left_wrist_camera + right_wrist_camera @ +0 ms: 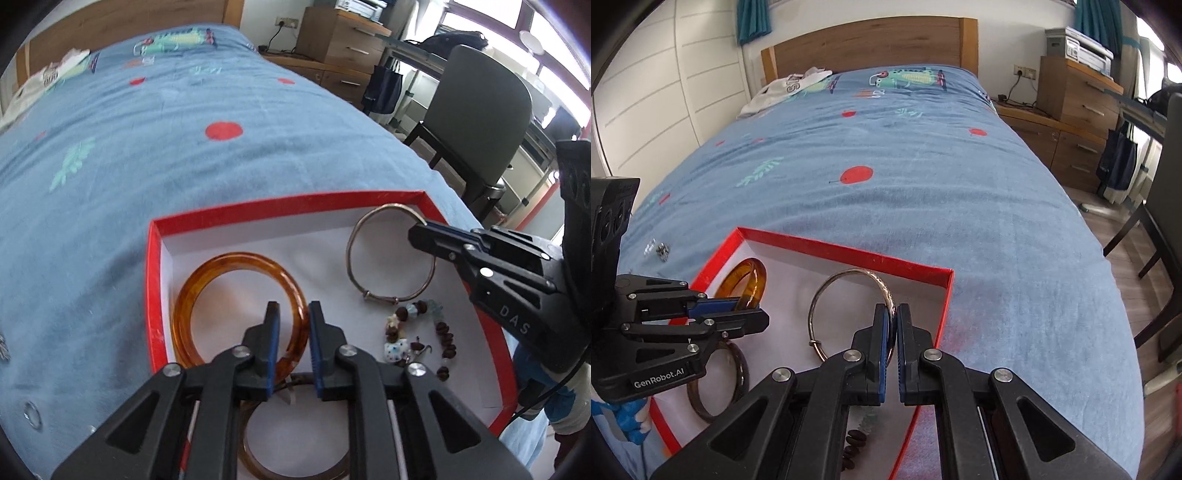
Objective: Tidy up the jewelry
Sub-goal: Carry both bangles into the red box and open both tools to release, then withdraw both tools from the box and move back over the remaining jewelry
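Observation:
A red box (pixel 258 208) with a white inside lies on the bed; it also shows in the right wrist view (pixel 849 253). My left gripper (pixel 293 314) is shut on an amber bangle (pixel 207 273), tilted up in the right wrist view (pixel 751 278). My right gripper (pixel 892 314) is shut on a thin silver bangle (pixel 827 291), also in the left wrist view (pixel 354 236). A beaded bracelet (pixel 417 332) and a dark brown bangle (pixel 738 369) lie in the box.
The blue patterned bedspread (pixel 905 184) runs to a wooden headboard (pixel 868 44). Small metal jewelry pieces (pixel 659 249) lie on the bed left of the box. A chair (pixel 476 110) and drawers (pixel 1078 110) stand to the right of the bed.

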Tool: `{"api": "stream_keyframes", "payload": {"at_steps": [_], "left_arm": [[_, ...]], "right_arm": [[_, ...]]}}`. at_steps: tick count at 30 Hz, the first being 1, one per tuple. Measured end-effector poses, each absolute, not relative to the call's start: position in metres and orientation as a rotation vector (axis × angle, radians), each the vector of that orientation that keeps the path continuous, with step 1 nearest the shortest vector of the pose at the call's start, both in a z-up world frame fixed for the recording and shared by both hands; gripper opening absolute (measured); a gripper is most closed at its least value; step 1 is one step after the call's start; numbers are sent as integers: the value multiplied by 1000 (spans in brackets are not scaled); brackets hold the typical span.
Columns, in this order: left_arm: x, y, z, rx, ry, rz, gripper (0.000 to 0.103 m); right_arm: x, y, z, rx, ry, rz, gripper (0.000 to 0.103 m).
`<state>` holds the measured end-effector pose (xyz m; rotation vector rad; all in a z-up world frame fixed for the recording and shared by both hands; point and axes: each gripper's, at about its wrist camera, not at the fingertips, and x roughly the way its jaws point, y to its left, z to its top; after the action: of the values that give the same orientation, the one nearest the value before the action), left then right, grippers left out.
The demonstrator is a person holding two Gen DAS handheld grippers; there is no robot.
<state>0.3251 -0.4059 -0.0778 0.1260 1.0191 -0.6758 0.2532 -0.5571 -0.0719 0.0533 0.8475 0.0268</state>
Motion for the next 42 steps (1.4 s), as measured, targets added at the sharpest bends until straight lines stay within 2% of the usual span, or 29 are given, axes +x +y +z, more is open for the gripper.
{"api": "stream_keyframes", "payload": {"at_steps": [18, 25, 31, 34, 35, 36, 42], "left_arm": [[303, -389, -77, 43, 1039, -532, 19], [305, -391, -76, 53, 1063, -515, 20], [304, -390, -72, 40, 1053, -531, 22], [302, -387, -67, 15, 1043, -551, 34], [300, -386, -65, 14, 1037, -550, 39], [298, -385, -62, 14, 1031, -550, 40], [281, -379, -43, 6, 1017, -577, 40]], "right_arm": [[262, -546, -75, -7, 873, 108, 3], [265, -542, -75, -49, 918, 127, 5], [265, -540, -73, -56, 934, 135, 10], [260, -541, -68, -38, 920, 135, 14], [257, -541, -65, -35, 914, 131, 22], [255, -542, -61, -32, 905, 122, 29], [230, -552, -30, -2, 850, 85, 31]]}}
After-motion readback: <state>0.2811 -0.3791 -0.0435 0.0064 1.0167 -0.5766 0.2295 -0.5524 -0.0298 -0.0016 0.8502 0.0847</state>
